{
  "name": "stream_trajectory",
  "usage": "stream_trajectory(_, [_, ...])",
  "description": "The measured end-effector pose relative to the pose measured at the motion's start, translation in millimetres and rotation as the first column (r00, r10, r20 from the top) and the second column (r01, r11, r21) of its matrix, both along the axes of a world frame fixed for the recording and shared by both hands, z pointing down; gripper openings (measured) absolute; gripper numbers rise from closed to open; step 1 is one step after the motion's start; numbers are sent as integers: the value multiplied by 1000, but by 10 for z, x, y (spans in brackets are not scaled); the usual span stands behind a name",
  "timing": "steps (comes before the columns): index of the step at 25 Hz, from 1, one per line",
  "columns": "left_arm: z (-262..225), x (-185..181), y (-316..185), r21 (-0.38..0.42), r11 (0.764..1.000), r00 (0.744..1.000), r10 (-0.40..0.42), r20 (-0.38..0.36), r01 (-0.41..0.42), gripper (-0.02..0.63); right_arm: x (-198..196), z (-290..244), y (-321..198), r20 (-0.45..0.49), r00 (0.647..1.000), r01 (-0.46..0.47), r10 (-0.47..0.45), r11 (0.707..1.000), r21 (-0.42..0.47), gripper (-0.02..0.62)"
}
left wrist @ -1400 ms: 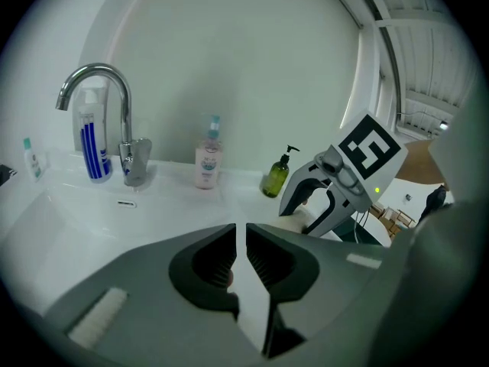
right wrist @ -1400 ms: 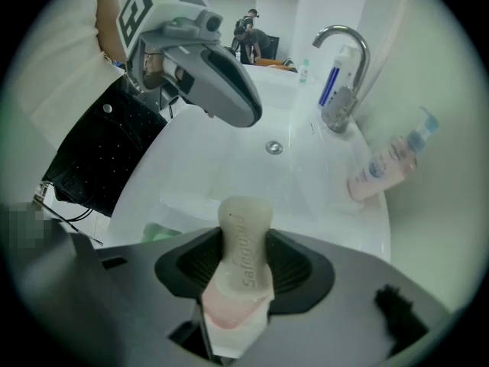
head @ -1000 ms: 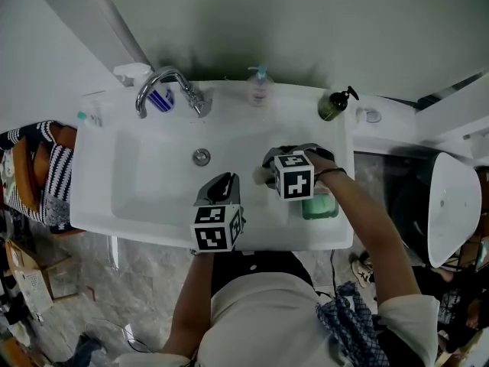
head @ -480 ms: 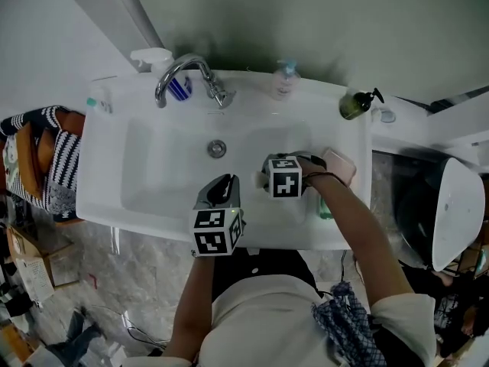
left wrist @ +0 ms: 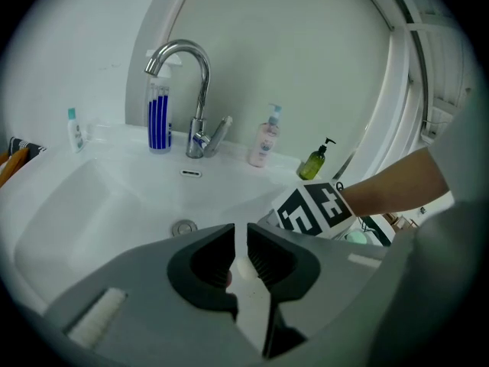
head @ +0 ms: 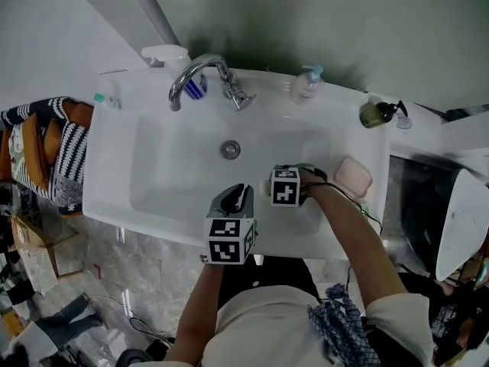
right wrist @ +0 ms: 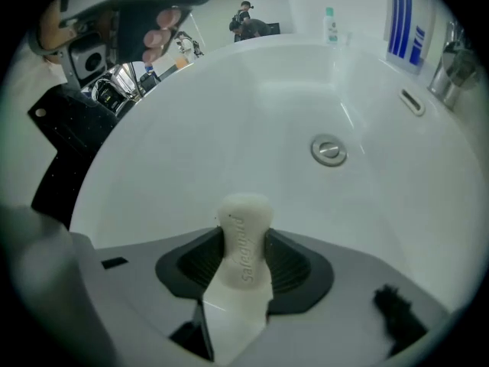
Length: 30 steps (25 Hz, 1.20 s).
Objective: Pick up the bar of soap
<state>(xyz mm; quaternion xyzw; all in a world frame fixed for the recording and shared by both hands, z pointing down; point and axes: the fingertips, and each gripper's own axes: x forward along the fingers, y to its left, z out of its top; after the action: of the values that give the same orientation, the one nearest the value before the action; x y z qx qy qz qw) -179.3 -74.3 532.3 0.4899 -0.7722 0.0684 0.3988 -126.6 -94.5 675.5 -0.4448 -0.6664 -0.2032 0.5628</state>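
A white bar of soap (right wrist: 244, 239) stands on edge between the pads of my right gripper (right wrist: 244, 252), which is shut on it and points steeply down over the white basin (right wrist: 229, 121). In the head view the right gripper (head: 285, 193) hangs over the basin's right half, its marker cube hiding the soap. My left gripper (head: 237, 198) hovers at the basin's near rim, just left of the right one. Only a thin slit separates the jaws of the left gripper (left wrist: 239, 254), and nothing is gripped between them.
The sink (head: 114, 167) has a chrome faucet (head: 200, 75) and a drain (head: 231, 149). A pink dish (head: 354, 177) lies on the right ledge. A pump bottle (head: 307, 85), a green bottle (head: 376, 113) and a blue-striped tube (head: 195, 87) stand along the back. Striped cloth (head: 46, 159) hangs at left.
My right gripper has gone from the sink's right ledge down and leftward into the basin. The pink dish now shows beside the right arm. My left gripper shifted a little.
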Motion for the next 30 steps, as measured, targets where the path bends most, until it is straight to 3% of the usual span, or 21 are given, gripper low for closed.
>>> stream_trajectory(3, [133,45,19,-41,999,1000,8,-14,-8,57,-26,107,43,-10,1000,-8,8,1000,0,187])
stream_trajectory(16, [281,57,109,-65,998,998,10,-62,-14,57,-23,272,95,-71,997,-25,24,1000,-18,189])
stream_trajectory(30, [287,-102,174,-80,997,999,-3,-46,-1,66,-21,308,92,-86,995,-55,52,998,-25,190])
